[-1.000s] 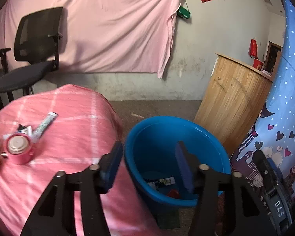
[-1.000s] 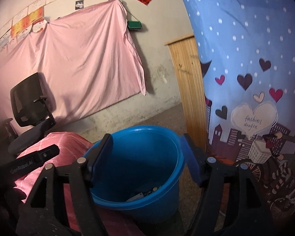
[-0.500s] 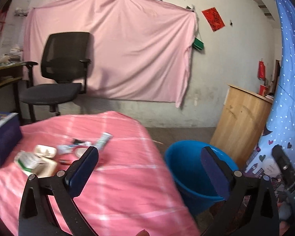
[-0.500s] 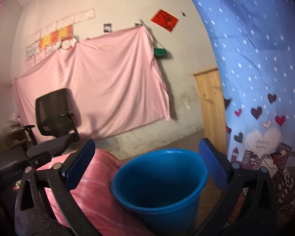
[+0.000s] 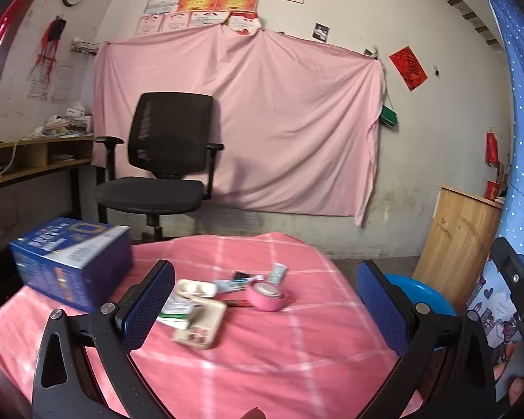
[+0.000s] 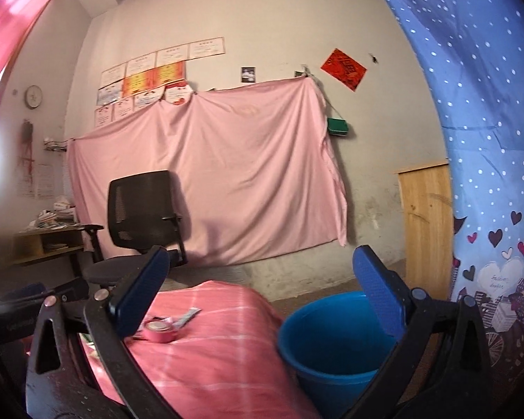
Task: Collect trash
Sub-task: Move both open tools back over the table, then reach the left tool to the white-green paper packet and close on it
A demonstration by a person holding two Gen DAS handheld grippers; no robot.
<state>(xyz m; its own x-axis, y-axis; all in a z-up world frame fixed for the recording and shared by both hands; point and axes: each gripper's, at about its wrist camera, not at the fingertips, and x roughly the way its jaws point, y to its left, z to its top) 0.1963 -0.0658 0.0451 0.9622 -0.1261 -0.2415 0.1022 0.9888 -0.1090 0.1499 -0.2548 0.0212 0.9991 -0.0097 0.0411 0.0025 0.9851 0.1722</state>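
Observation:
A blue bucket (image 6: pixel 328 342) stands on the floor right of the pink-clothed table (image 5: pixel 279 356); its rim also shows in the left wrist view (image 5: pixel 422 293). On the table lies a cluster of small items: a pink tape roll (image 5: pixel 267 295), a tube (image 5: pixel 234 283), a white case (image 5: pixel 195 288), a beige phone-like case (image 5: pixel 202 324) and a crumpled wrapper (image 5: pixel 174 310). My left gripper (image 5: pixel 267 300) is open and empty above the table, in front of the cluster. My right gripper (image 6: pixel 262 293) is open and empty between the table and the bucket.
A blue cardboard box (image 5: pixel 73 258) sits on the table's left. A black office chair (image 5: pixel 164 167) stands behind the table before a pink sheet. A wooden cabinet (image 5: pixel 457 241) is at the right, a desk with shelves (image 5: pixel 35 160) at the left.
Both grippers have risen and drawn back from over the bucket and opened wider. The left one has swung left to face the table items.

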